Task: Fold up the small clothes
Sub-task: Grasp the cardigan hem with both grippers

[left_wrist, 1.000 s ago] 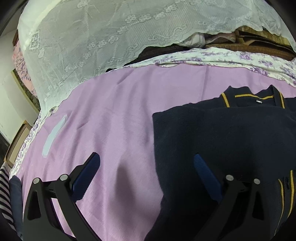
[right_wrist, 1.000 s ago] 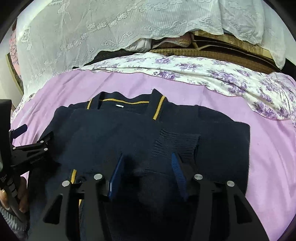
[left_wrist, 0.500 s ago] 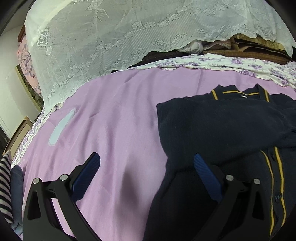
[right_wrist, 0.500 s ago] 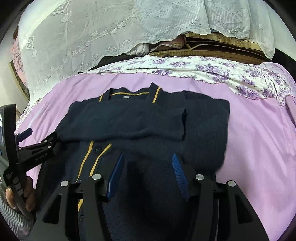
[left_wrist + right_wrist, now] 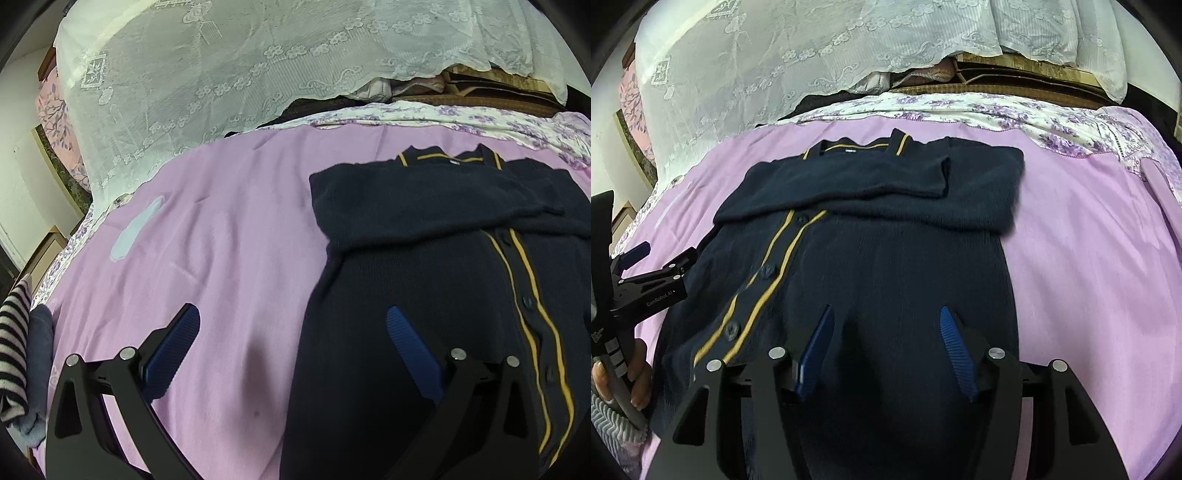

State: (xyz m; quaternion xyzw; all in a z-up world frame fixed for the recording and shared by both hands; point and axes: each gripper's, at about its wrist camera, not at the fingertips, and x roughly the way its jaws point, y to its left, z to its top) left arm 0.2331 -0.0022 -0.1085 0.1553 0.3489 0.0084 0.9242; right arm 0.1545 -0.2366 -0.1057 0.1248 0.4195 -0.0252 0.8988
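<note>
Your right gripper [image 5: 884, 343] hovers over the navy cardigan [image 5: 886, 236], jaws opening, nothing pinched between them. Your left gripper [image 5: 293, 343] stands wide open and empty at the cardigan's edge. The cardigan lies flat, sleeves folded across, on the lilac bedsheet [image 5: 221, 240].

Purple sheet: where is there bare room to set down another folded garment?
Bare purple sheet lies left of the navy cardigan, up to the lace cover, and right of it toward the floral bedding. The left edge is crowded by a striped garment.
</note>
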